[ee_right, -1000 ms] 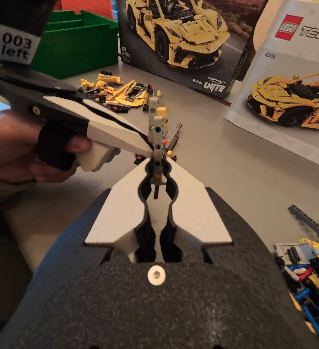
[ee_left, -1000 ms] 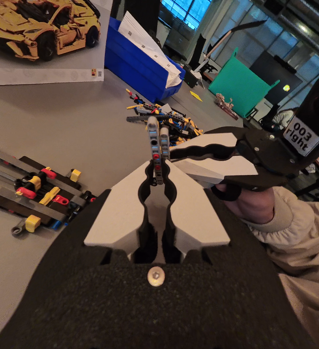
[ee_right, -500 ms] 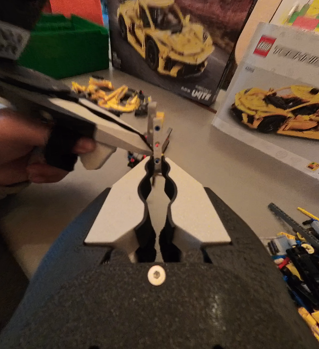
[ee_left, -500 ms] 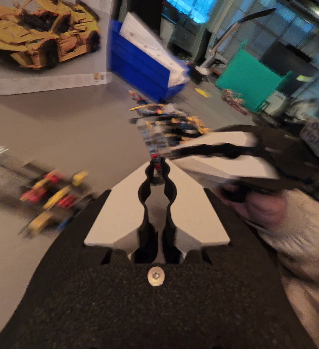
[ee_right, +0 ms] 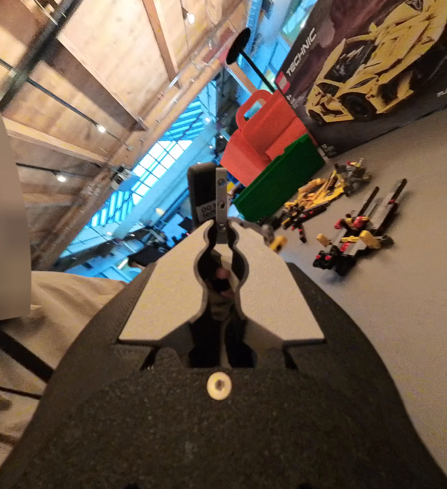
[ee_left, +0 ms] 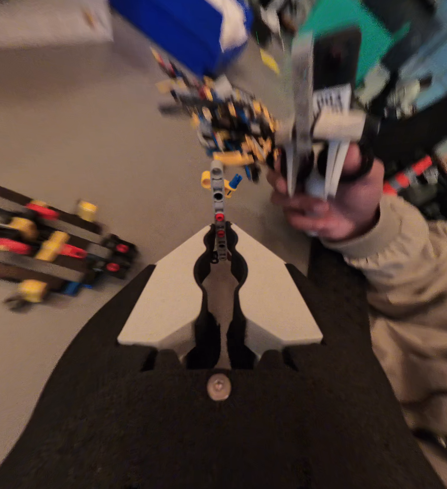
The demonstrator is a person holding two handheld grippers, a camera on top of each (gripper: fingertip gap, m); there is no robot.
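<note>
Pinching a grey perforated beam (ee_left: 218, 211) between its closed tips, the left gripper (ee_left: 219, 232) holds the piece upright so that it rises straight out ahead of the fingers, with red pins in its lower holes and a yellow connector (ee_left: 207, 179) and a blue pin (ee_left: 235, 181) at its upper end. To its right in that view, a hand (ee_left: 328, 201) in a beige sleeve (ee_left: 412, 296) carries the right gripper, which is blurred and stands apart from the beam. From its own camera, the right gripper (ee_right: 221, 232) is likewise clamped on a second grey beam (ee_right: 221, 203) that juts up from between its tips, tilted toward the ceiling. Below, on the grey table (ee_left: 71, 132), a black and grey assembly (ee_left: 50, 251) with red and yellow parts lies to the left, a heap of loose pieces (ee_left: 233, 124) sits farther off beside a blue bin (ee_left: 190, 29), and a green bin (ee_right: 280, 182), a red bin (ee_right: 259, 137) and a car box (ee_right: 375, 66) stand at the far edge.
</note>
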